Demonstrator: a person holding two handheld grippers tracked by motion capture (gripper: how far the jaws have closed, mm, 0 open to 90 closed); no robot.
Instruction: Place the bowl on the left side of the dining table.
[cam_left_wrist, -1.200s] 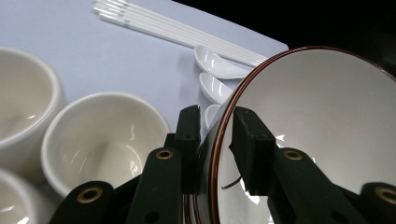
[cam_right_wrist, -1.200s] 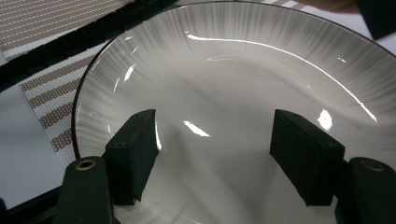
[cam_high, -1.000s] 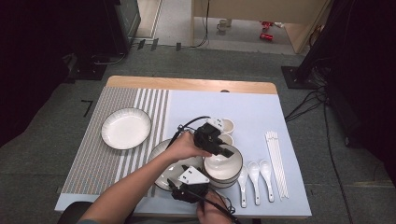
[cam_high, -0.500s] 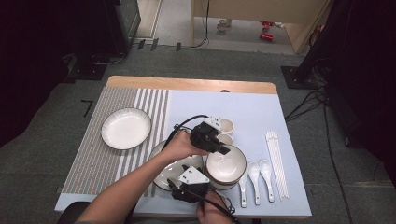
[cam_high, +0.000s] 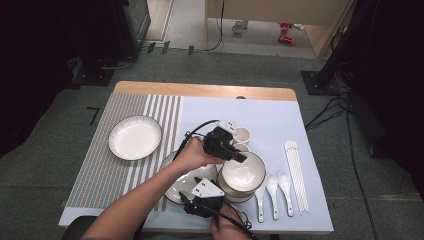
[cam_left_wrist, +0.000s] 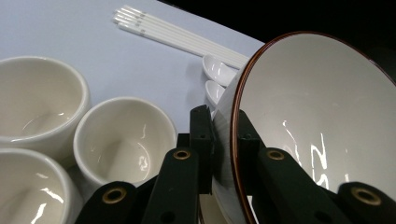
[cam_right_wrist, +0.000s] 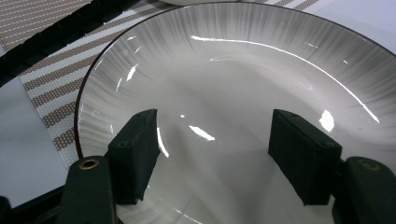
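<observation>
A white bowl (cam_high: 243, 171) with a dark brown rim sits on top of a stack of like bowls (cam_high: 231, 194), tilted. My left gripper (cam_high: 239, 157) is shut on its rim; its jaws have just been closing with that rim between them. In the left gripper view one pad presses the bowl's (cam_left_wrist: 317, 121) inside and the other its outside, at my left gripper (cam_left_wrist: 224, 126). My right gripper (cam_high: 189, 201) stands open at the table's front edge. Its jaws (cam_right_wrist: 215, 154) hang wide apart just over a ribbed white plate (cam_right_wrist: 233, 70), holding nothing. That plate (cam_high: 175, 186) lies left of the bowls.
A second white plate (cam_high: 135, 137) rests on the striped mat (cam_high: 95, 170) at the left. Three small white cups (cam_high: 242, 135) stand behind the bowls, close to my left gripper (cam_left_wrist: 123, 140). Three white spoons (cam_high: 272, 186) and white chopsticks (cam_high: 296, 170) lie at the right.
My left gripper edged slightly left and its jaws came together on the bowl's rim; the top bowl now sits a little higher and tilted. The right gripper stayed put.
</observation>
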